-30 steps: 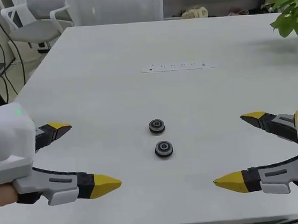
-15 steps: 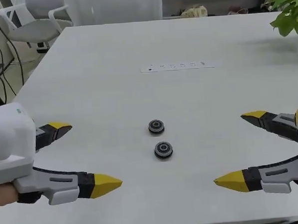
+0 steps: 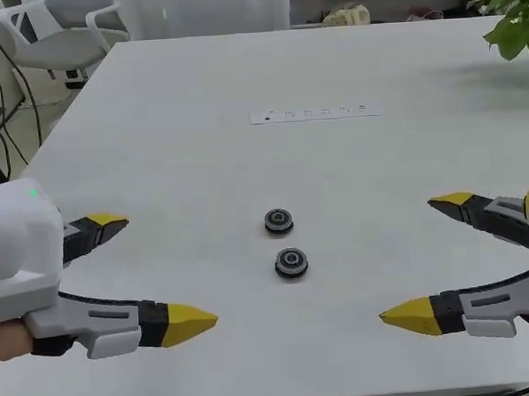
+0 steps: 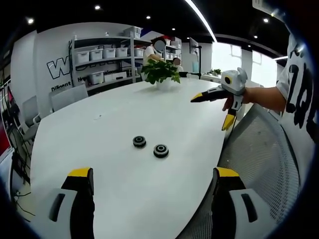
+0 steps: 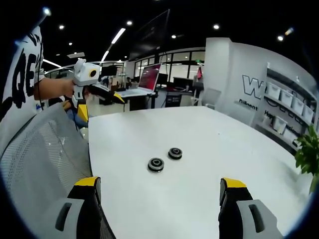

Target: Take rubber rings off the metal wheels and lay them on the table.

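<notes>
White table (image 3: 197, 95): bare across most of its top. Left gripper (image 3: 166, 274) hovers over the near left edge, jaws spread wide, holding nothing. Right gripper (image 3: 405, 260) hovers over the near right edge, jaws likewise spread and empty. Shelf bins (image 4: 97, 55): contents cannot be told. A pot (image 4: 163, 84) at the far corner holds a leafy plant (image 4: 160, 71). Two wheels (image 3: 278, 221) (image 3: 291, 263) lie flat mid-table between the grippers, just beside each other, each with a dark outer ring on it.

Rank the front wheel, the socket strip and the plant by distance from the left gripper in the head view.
1. Front wheel, centre, right of the left gripper.
2. Socket strip, farther back, centre.
3. Plant, far back right.
</notes>
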### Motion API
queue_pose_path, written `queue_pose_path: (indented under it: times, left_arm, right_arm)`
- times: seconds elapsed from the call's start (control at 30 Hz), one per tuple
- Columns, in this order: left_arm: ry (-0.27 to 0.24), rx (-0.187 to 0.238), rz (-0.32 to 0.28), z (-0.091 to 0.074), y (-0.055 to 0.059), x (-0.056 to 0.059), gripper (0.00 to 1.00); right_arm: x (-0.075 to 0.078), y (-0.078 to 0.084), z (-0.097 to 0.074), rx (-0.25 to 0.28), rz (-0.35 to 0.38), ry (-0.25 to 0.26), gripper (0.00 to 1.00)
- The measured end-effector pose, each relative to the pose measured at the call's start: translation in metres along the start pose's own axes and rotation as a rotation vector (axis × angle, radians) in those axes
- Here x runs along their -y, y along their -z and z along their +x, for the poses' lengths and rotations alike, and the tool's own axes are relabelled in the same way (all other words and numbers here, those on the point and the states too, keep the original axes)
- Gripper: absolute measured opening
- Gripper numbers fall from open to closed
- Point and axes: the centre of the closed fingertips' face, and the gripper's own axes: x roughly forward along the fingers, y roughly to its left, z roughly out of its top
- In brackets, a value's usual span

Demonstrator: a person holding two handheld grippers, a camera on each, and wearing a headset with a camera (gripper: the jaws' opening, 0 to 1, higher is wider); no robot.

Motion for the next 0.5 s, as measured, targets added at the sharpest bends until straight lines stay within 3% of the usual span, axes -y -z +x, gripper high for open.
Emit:
queue_pose_path:
  times: [0.5]
  left_arm:
    - [-0.005, 0.009, -0.007, 0.0005, -0.0015, -0.0059, 0.98]
  right_arm:
    - [0.006, -0.0052, 0.0049, 0.004, -0.013, -0.004, 0.99]
